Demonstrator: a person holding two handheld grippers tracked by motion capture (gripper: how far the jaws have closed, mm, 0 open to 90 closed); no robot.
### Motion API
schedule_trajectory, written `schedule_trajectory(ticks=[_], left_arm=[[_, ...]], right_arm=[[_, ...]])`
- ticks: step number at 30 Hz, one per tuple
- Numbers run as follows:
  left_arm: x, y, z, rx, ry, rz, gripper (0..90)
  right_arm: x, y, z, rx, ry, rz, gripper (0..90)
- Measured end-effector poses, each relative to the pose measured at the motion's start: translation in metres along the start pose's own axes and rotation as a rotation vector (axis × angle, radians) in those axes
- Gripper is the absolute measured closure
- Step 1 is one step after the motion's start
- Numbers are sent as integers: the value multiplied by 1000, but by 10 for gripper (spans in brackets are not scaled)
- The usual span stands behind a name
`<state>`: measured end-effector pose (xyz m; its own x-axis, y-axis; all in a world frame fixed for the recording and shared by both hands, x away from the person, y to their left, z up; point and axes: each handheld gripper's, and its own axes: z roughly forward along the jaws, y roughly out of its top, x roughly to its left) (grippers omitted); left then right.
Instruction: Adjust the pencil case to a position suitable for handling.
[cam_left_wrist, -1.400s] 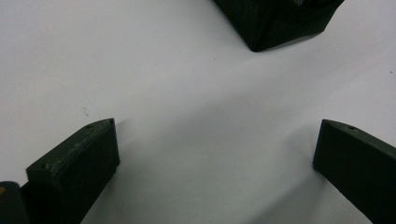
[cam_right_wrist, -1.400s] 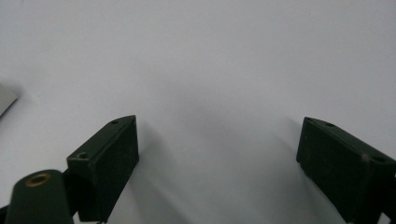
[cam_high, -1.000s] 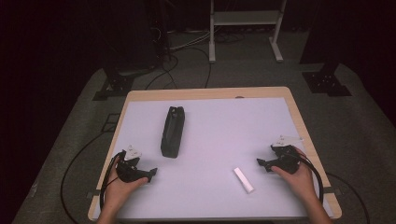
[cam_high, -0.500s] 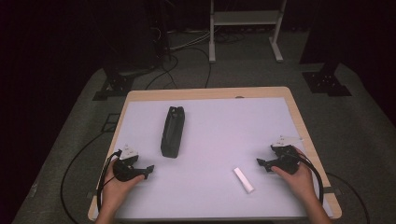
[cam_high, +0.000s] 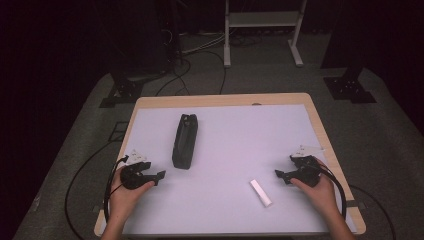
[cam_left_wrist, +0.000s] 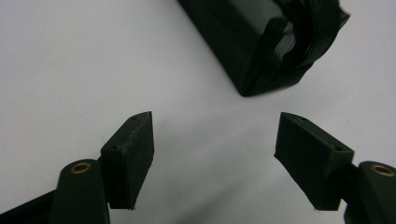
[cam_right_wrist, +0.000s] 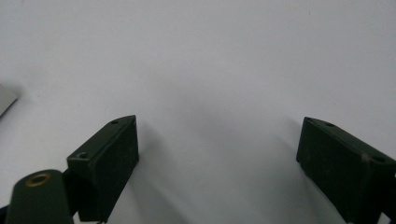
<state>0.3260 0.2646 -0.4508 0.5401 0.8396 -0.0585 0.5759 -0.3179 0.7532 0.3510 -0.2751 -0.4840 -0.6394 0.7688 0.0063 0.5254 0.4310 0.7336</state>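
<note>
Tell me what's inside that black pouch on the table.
The black pouch gapes at its near end, showing only dark ribbed lining. Anything deeper inside is hidden by its own fabric. It lies on the white table.

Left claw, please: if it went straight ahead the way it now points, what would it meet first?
Probably the black zippered pouch: its near end lies just beyond the open left claw, slightly right of centre, though depth is unclear.

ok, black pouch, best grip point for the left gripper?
Probably across the narrow width of the black pouch at its near end, coming from the person's side. It lies flat, long axis running away from the person, and that end already sits just ahead of the open left gripper.
</note>
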Motion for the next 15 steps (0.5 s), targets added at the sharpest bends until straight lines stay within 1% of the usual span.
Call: schedule_trajectory(ticks=[2, 5, 6, 7, 8, 9, 12, 15], left_arm=[[0, 5, 0, -6, 2, 2, 309], [-2, 12, 0, -5, 0, 3, 326], [-2, 12, 0, -5, 0, 3, 332], [-3, 16, 1, -12, -6, 2, 342], [-3, 16, 1, -12, -6, 2, 346], [-4, 20, 1, -15, -10, 2, 351], [-5, 24, 2, -13, -12, 9, 364], [-6, 31, 3, -21, -20, 8, 381]], right_arm=[[0, 0, 0, 0, 0, 0, 120], [0, 0, 0, 0, 0, 0, 120], [0, 0, 0, 0, 0, -1, 120], [0, 0, 0, 0, 0, 0, 120], [0, 0, 0, 0, 0, 0, 120], [0, 0, 0, 0, 0, 0, 120], [0, 0, 0, 0, 0, -1, 120], [0, 0, 0, -1, 0, -2, 120]])
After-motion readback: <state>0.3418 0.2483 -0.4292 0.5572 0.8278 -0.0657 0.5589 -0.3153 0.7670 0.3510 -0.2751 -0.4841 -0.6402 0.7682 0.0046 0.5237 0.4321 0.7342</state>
